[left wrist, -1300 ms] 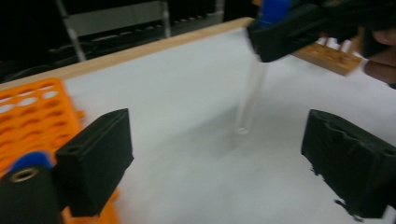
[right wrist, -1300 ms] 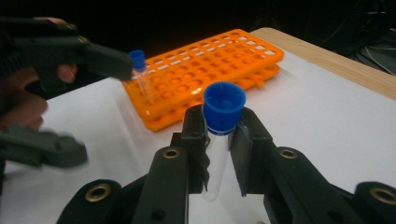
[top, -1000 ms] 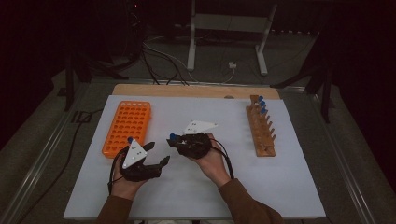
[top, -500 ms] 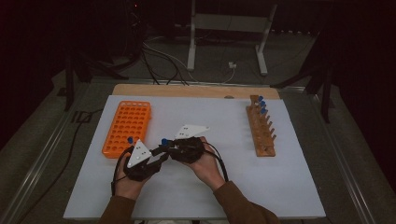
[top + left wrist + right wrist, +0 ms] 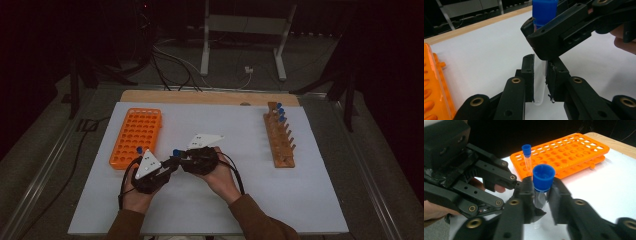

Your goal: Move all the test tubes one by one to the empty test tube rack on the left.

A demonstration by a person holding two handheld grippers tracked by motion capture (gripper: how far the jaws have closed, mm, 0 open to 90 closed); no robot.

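Note:
A clear tube with a blue cap (image 5: 543, 177) stands upright between both grippers above the white table (image 5: 240, 200). My right gripper (image 5: 541, 197) is shut on it just under the cap. My left gripper (image 5: 539, 82) has its pads against the tube's lower glass (image 5: 539, 75), with the right gripper (image 5: 541, 37) clamped above. In the high view the two grippers meet nose to nose at the table's middle front, left gripper (image 5: 171, 163) and right gripper (image 5: 180, 158), with the blue cap (image 5: 176, 152) between them.
An orange tube rack (image 5: 136, 136) lies at the left, with one blue-capped tube (image 5: 526, 152) standing in its near corner. A wooden rack (image 5: 280, 140) holding a few blue-capped tubes (image 5: 279, 111) stands at the right. A wooden board (image 5: 210, 96) edges the table's far side.
The two grippers have come together from a short gap. The left one moved right and up to the tube that the right one carries, and its jaws now flank the glass.

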